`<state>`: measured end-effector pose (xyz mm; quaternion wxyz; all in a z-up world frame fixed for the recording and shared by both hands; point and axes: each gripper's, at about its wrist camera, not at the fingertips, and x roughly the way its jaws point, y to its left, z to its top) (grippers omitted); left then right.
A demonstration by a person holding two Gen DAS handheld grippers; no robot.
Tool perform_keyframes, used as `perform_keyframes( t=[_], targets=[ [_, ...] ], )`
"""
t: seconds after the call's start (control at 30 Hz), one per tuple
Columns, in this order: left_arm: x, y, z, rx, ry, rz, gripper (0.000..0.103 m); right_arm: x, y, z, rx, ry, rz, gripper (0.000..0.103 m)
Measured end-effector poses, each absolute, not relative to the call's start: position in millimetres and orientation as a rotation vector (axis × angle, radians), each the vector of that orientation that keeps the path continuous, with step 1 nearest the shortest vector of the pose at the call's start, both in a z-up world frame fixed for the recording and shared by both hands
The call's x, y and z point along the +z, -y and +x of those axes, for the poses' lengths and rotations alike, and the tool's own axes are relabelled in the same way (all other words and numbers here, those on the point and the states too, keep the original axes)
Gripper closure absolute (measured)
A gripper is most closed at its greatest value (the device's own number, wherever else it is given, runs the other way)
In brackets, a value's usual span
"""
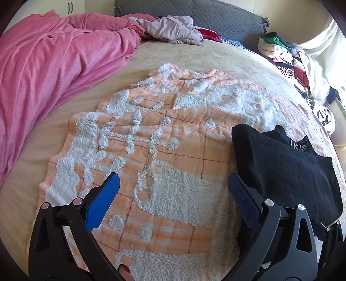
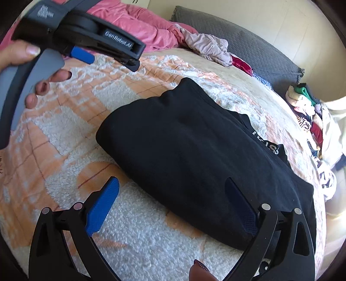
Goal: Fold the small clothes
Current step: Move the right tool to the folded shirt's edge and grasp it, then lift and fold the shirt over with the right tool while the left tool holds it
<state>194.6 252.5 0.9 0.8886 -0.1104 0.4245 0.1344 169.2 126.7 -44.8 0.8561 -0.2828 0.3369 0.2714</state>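
A folded black garment [image 2: 194, 155] with white lettering on its band lies on an orange and white fleecy blanket [image 2: 64, 134] on the bed. It also shows at the right of the left wrist view [image 1: 285, 173]. My left gripper [image 1: 173, 183] is open and empty above the blanket, its right finger [image 1: 242, 201] beside the garment's left edge. My right gripper [image 2: 173, 194] is open and empty over the garment's near edge. The left gripper's body [image 2: 86, 36] shows at the upper left of the right wrist view.
A pink blanket [image 1: 47, 64] is heaped at the left of the bed. A pale mauve garment [image 1: 173, 28] and grey pillows [image 1: 216, 17] lie at the head. A pile of mixed clothes [image 1: 285, 60] sits at the right edge.
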Motion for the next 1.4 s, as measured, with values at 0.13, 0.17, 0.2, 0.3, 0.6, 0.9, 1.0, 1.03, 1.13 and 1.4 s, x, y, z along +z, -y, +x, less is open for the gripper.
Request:
perform_keyframes(
  t=[0.13, 0.17, 0.2, 0.3, 0.6, 0.9, 1.0, 1.03, 1.13, 1.4],
  targets=[
    [-0.7, -250.2, 197.5, 0.273, -0.886, -0.227, 0.01, -54.7, -142.2, 176.3, 0.523, -0.673, -0.656, 0.006],
    [-1.2, -249.6, 198.1, 0.269, -0.888, -0.227, 0.01, -55.3, -144.7, 178.7, 0.516, -0.665, -0.663, 0.006],
    [-1.3, -248.4, 198.5, 0.265, -0.889, -0.225, 0.01, -55.2, -146.5, 181.6, 0.509, -0.658, -0.665, 0.006],
    [-1.6, -245.6, 200.7, 0.248, -0.893, -0.23, 0.01, -55.1, -149.1, 189.5, 0.49, -0.644, -0.663, 0.007],
    [-1.2, -238.3, 209.4, 0.212, -0.899, -0.248, 0.01, -45.5, -127.2, 204.0, 0.51, -0.606, -0.596, 0.046],
    [11.7, -202.1, 229.8, 0.009, -0.925, -0.36, 0.01, -24.7, -100.0, 196.7, 0.556, -0.507, -0.495, 0.088],
    [10.5, -187.7, 240.4, -0.04, -0.956, -0.38, 0.01, -19.5, -90.9, 195.2, 0.554, -0.481, -0.479, 0.089],
    [9.2, -183.2, 245.1, -0.041, -0.967, -0.377, 0.01, -18.1, -88.4, 193.6, 0.549, -0.47, -0.477, 0.089],
    [3.1, -174.2, 256.2, -0.056, -0.998, -0.41, 0.01, -12.3, -77.1, 192.5, 0.534, -0.442, -0.438, 0.09],
    [15.3, -136.8, 268.0, -0.149, -0.974, -0.492, 0.038, 4.3, -35.0, 187.3, 0.491, -0.389, -0.351, 0.092]
  ],
)
